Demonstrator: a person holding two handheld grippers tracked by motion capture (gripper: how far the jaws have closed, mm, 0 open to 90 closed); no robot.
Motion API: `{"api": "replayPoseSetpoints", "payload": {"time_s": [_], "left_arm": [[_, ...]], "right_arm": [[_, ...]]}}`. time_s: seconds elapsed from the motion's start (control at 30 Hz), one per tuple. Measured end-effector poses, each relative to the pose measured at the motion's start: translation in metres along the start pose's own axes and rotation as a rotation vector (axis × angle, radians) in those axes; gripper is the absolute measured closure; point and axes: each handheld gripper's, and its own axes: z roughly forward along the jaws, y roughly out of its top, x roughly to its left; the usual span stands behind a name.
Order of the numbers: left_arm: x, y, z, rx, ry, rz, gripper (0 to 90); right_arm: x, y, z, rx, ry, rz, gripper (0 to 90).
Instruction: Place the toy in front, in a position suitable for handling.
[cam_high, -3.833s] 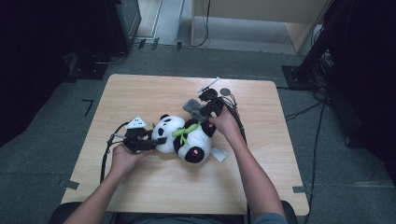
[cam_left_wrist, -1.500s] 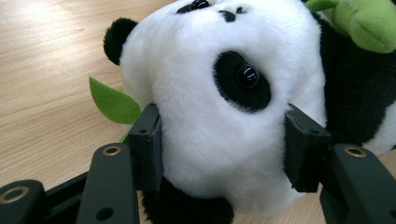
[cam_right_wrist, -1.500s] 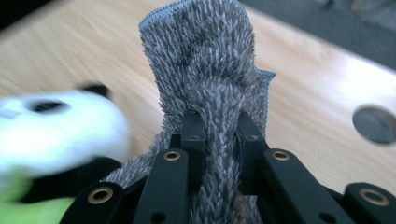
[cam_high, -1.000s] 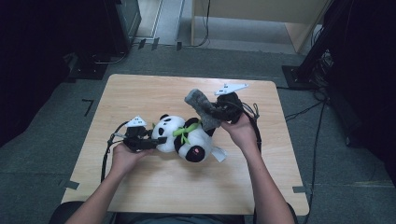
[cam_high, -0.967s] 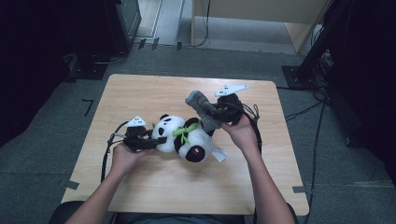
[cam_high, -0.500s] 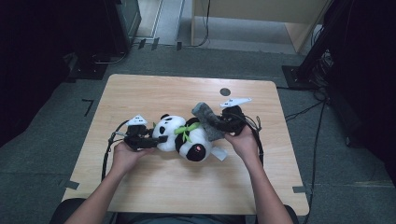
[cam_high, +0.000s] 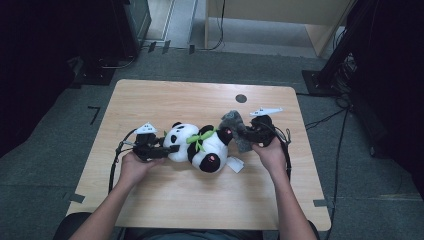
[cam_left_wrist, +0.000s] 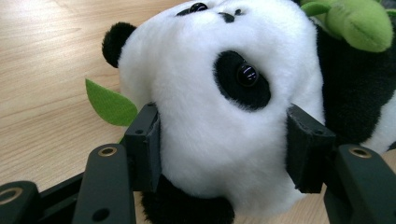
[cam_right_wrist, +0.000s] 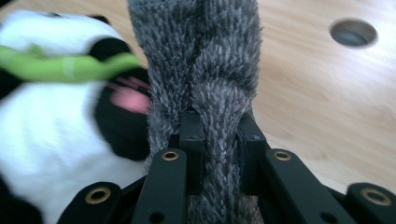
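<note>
A black-and-white plush panda (cam_high: 200, 145) with a green bamboo sprig (cam_high: 199, 139) lies on its back in the middle of the wooden table (cam_high: 165, 100). My left gripper (cam_high: 167, 149) is shut on the panda's white head (cam_left_wrist: 219, 116), a jaw pad pressed into each side. My right gripper (cam_high: 241, 134) is shut on a grey furry cloth (cam_right_wrist: 210, 70), pinched tight between its jaws. The grey cloth (cam_high: 234, 127) sits against the panda's foot end, next to a black foot with a pink sole (cam_right_wrist: 128, 100).
A round cable hole (cam_high: 241, 98) lies in the table's far side, behind the right gripper. A white tag (cam_high: 234, 165) sticks out from the panda near the table's front. Cables trail from both grippers over the table edges.
My right gripper has come down and toward the panda with the grey cloth, from raised above the table to low beside the panda's foot. The left gripper and the panda stayed put.
</note>
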Motion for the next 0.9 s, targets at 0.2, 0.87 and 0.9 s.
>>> {"api": "replayPoseSetpoints", "payload": {"time_s": [0.2,0.87,0.9], "left_arm": [[0.001,-0.002,-0.001,-0.006,-0.007,0.018,38.3],[-0.004,-0.001,0.001,-0.002,0.02,0.016,38.3],[-0.005,0.0,0.001,-0.001,0.026,0.018,38.3]], "right_arm": [[-0.011,0.002,-0.016,-0.063,0.007,0.051,77.7],[0.028,0.01,0.001,-0.091,0.078,-0.028,77.5],[0.024,0.008,0.0,-0.088,0.08,-0.013,77.5]]}}
